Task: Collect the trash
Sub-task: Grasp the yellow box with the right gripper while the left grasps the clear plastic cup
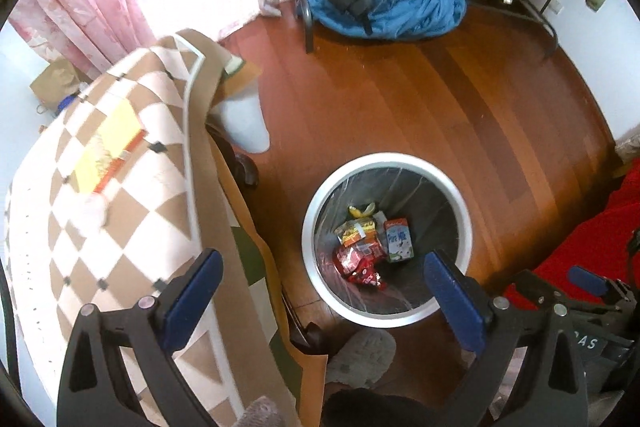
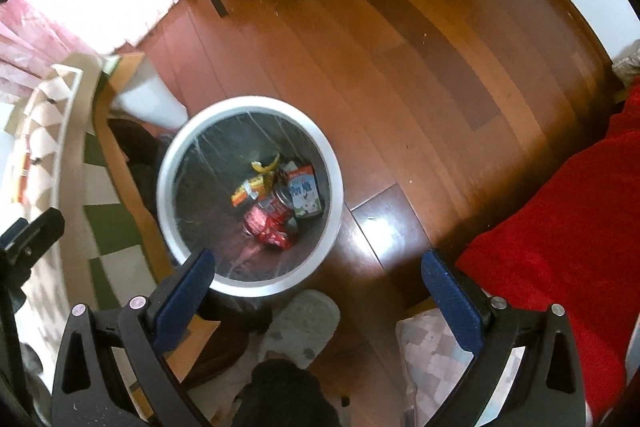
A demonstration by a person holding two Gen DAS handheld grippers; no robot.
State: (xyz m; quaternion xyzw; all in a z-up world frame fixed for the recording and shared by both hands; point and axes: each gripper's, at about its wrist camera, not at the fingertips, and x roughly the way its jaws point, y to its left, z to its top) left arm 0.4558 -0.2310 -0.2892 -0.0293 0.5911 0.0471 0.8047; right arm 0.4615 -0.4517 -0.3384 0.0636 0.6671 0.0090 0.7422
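Left wrist view looks down on the wooden floor, then the checked cloth draped over the table beside me, then the white-rimmed bin standing on the floor by that cloth. Both my left gripper and my right gripper gape fully wide above it, gripping nothing. At the bin's bottom lie a milk carton, red wrappers and a banana peel, all touching in one heap

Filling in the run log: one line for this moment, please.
left tongs: open, empty | right tongs: open, empty | bin: holds milk carton, red wrappers
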